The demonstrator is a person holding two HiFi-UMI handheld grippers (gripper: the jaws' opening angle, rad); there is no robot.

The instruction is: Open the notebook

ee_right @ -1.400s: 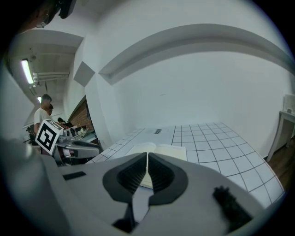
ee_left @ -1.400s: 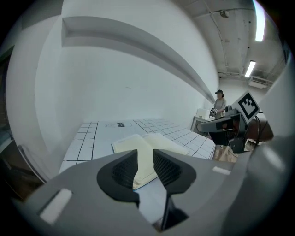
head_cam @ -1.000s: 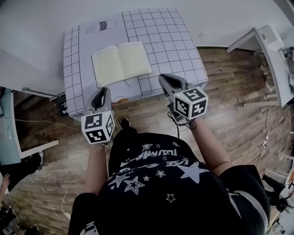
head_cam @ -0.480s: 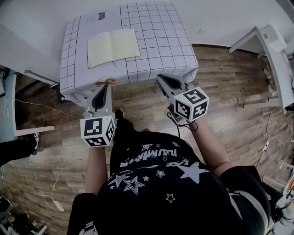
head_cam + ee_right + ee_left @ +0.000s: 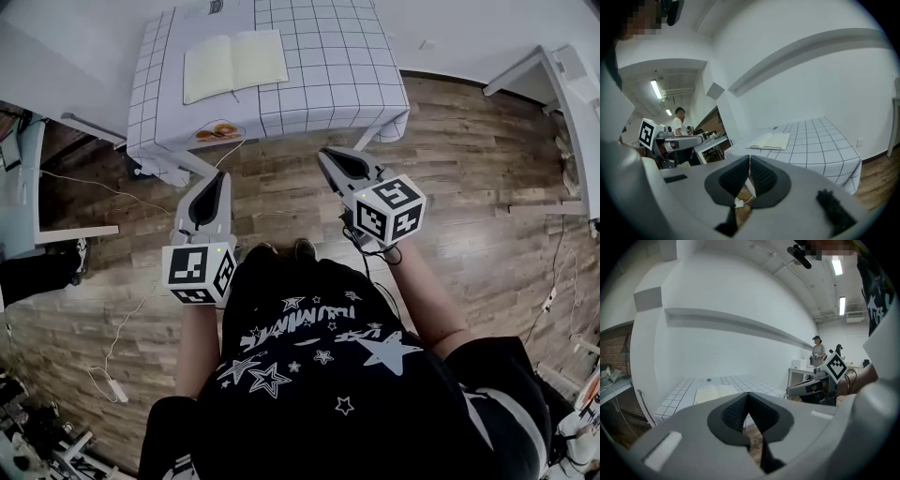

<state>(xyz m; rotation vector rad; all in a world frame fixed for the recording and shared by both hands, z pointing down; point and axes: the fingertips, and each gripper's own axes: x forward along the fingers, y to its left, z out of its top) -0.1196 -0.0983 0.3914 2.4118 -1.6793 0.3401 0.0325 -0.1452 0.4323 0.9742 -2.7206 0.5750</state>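
A black, short-sleeved T-shirt (image 5: pixel 319 375), printed with white stars and white lettering, is worn by the person. The left gripper (image 5: pixel 222 176) and right gripper (image 5: pixel 328 156) are formed as pale grey moulded shells with dark inner faces. A white cube (image 5: pixel 199 272) printed with black square markers is carried on each. Black ribbed pads (image 5: pixel 732 414) are set in a dark rounded recess. A black cable (image 5: pixel 359 246) is seen beneath the right gripper.

Cream notebook (image 5: pixel 234 62), open flat, on table
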